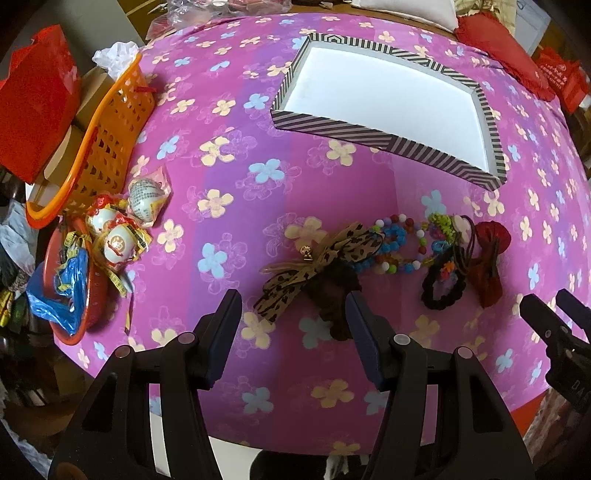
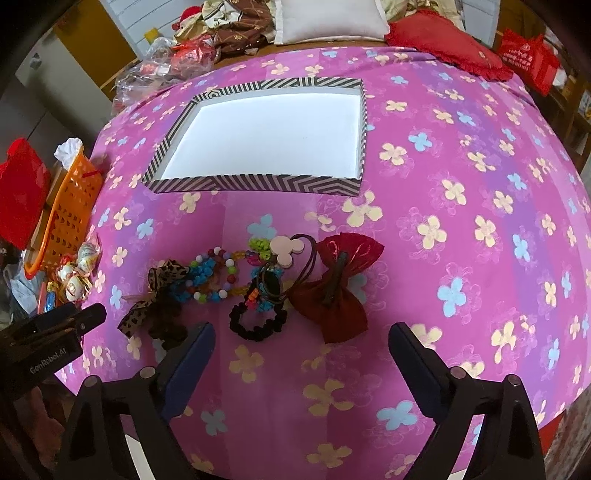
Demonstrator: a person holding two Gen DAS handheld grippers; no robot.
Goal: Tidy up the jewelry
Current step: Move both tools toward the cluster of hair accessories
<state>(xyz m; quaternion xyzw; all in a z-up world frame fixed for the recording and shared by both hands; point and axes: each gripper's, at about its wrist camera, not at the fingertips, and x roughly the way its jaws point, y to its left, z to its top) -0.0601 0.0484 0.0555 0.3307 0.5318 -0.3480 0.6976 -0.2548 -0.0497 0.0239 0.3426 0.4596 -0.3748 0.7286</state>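
A pile of hair and jewelry pieces lies on the pink flowered cloth [image 1: 229, 155]. It holds a leopard-print bow [image 1: 291, 275] [image 2: 162, 280], a brown scrunchie [image 1: 334, 295], a coloured bead bracelet [image 1: 391, 249] [image 2: 214, 275], a black scrunchie [image 1: 443, 291] [image 2: 258, 326] and a red bow [image 1: 487, 266] [image 2: 334, 291]. Behind them sits a striped box [image 1: 332, 127] [image 2: 255, 184], white inside with nothing in it. My left gripper [image 1: 293, 299] [image 2: 74, 325] is open over the leopard bow and brown scrunchie. My right gripper [image 2: 301, 328] [image 1: 554, 310] is open, just short of the black scrunchie and red bow.
At the left edge stand an orange basket [image 1: 107, 147] [image 2: 70, 206], a red bowl with blue plastic [image 1: 74, 299], wrapped eggs [image 1: 118, 240] and a red bag [image 1: 37, 99]. A red cushion [image 2: 443, 48] and white pillow [image 2: 332, 22] lie beyond the cloth.
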